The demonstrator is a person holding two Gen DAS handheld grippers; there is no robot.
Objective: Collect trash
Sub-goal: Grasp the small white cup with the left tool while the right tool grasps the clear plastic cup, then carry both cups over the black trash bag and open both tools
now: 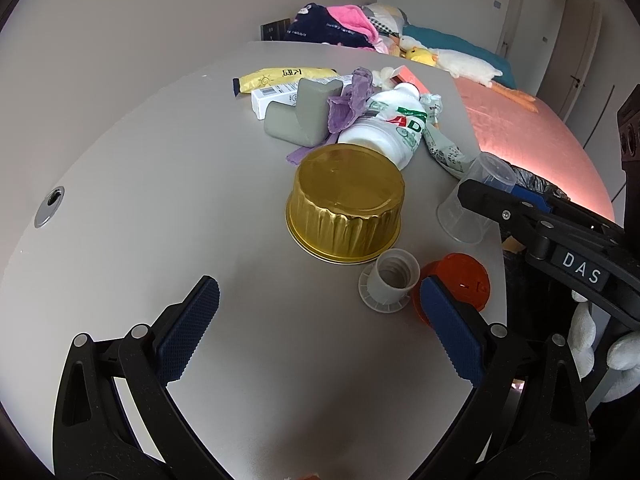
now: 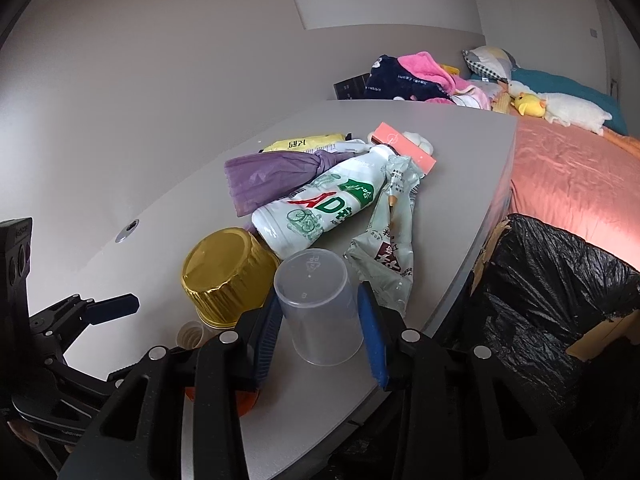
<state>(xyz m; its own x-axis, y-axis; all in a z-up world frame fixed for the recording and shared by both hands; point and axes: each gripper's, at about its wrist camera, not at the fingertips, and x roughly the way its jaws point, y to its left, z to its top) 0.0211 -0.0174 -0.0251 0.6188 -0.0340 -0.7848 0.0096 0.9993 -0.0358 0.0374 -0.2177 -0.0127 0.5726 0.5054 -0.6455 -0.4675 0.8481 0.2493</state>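
Observation:
Trash lies on a grey table [image 1: 160, 184]. A clear plastic cup [image 2: 320, 308] stands upside down near the table's right edge, and my right gripper [image 2: 320, 316] is shut on it, one blue pad on each side. The cup also shows in the left wrist view [image 1: 472, 204]. My left gripper [image 1: 316, 308] is open and empty above the table. Ahead of it are an upturned gold foil tin [image 1: 346, 208], a white bottle cap [image 1: 394, 280] and an orange lid [image 1: 460, 280]. Behind lie a white AD bottle [image 2: 320, 208], a purple bag [image 2: 272, 178] and a green wrapper [image 2: 388, 252].
A bin lined with a black bag [image 2: 552, 292] stands below the table's right edge, beside a pink bed [image 2: 580, 184] with plush toys and clothes. A grey foam corner piece [image 1: 298, 114], a white box and a yellow packet [image 1: 280, 76] lie at the back of the table. A cable hole [image 1: 50, 206] is at left.

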